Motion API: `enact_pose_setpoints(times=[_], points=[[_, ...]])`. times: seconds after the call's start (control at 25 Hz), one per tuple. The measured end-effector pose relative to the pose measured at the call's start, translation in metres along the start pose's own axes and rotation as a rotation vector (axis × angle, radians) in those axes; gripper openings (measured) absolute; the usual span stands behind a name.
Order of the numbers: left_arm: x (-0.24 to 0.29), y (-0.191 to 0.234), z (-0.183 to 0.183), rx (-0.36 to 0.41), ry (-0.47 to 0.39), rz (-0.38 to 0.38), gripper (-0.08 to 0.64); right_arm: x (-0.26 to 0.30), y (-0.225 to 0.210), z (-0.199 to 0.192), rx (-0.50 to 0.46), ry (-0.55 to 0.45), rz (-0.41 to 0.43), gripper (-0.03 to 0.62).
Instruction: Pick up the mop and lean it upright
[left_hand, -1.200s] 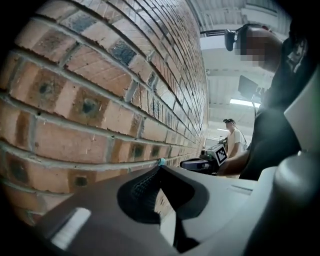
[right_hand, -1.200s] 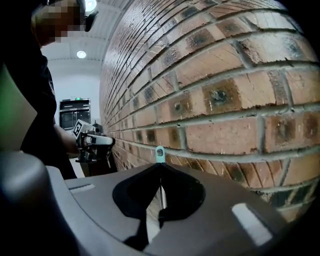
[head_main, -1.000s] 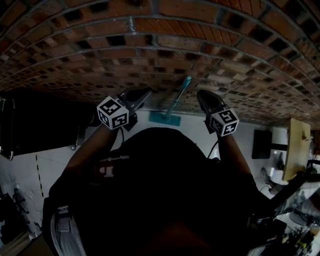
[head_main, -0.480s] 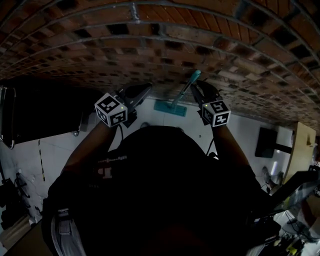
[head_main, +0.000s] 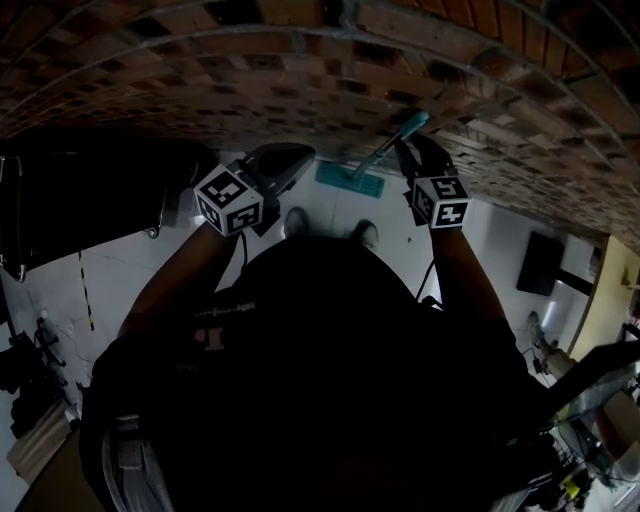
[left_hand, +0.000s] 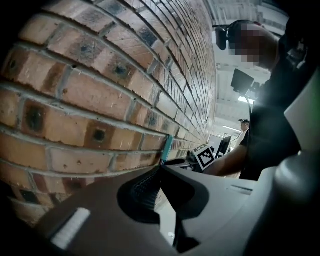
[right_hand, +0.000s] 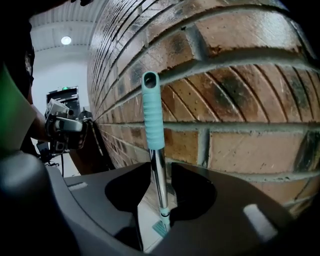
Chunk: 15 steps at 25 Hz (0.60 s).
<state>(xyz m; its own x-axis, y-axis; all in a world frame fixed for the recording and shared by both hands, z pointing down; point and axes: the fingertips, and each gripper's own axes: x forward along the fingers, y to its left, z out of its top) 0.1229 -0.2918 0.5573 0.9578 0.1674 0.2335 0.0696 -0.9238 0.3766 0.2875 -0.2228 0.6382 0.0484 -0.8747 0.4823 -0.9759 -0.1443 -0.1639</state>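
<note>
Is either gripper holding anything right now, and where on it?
The right gripper holds the mop by its metal pole, just below the teal grip. The left gripper is shut on nothing.

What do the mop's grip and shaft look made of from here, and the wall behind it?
The mop grip is teal, ribbed and matte: likely rubber or soft plastic. The mop shaft is bright with mirror-like streaks: probably polished metal. The wall is rough red-brown brick with grey mortar joints.
</note>
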Motion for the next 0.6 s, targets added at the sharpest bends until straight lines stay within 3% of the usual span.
enact_pose_setpoints(times=[0.4,0.6], points=[[0.011,0.01,-0.025,-0.017,0.015,-0.013,-0.006,0.02,-0.001,-0.017,0.009,0.019,-0.011,0.141],[0.014,0.012,-0.027,-0.025,0.007,-0.019,-0.006,0.024,0.01,-0.008,-0.01,0.001,-0.01,0.115]])
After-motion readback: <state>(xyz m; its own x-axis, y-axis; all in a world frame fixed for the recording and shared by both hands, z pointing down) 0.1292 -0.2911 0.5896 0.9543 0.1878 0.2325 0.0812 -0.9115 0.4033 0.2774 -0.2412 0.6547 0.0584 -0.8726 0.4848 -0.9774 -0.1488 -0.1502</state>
